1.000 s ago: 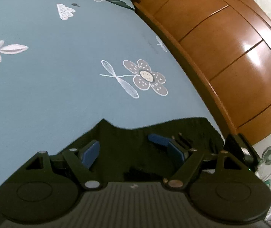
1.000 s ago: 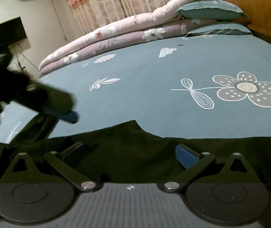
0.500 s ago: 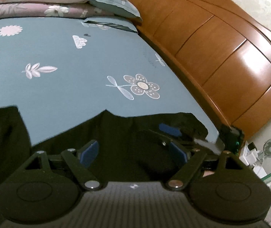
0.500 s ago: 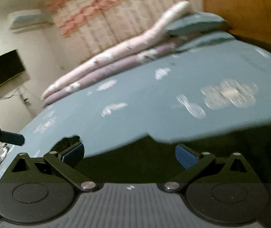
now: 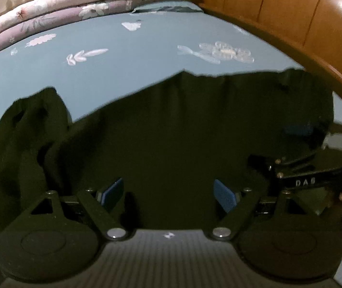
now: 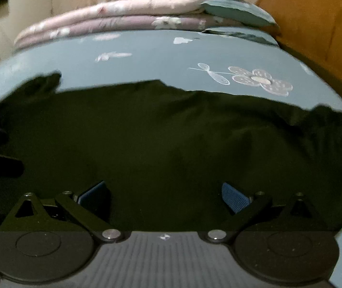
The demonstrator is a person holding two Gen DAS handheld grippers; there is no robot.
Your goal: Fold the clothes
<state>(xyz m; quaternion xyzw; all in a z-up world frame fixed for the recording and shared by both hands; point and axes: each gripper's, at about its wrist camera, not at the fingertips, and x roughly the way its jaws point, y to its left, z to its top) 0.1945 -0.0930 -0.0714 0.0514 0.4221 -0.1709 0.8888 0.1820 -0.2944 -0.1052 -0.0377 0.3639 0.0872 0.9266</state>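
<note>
A black garment [image 5: 183, 129] is seen spread flat on the blue bedsheet [image 5: 123, 67] ahead of both grippers' spread, empty fingers [image 5: 223, 195], folding judged barely begun.

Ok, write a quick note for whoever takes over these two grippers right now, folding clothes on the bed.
Left gripper: open, holding nothing, above the dark garment.
Right gripper: open, holding nothing, over the same garment.
The garment lies spread on the blue floral bedsheet; one end is bunched at the left. Quilts are stacked at the far edge.
Done: no fold can be made out.
Left: grip an edge and start folding.
</note>
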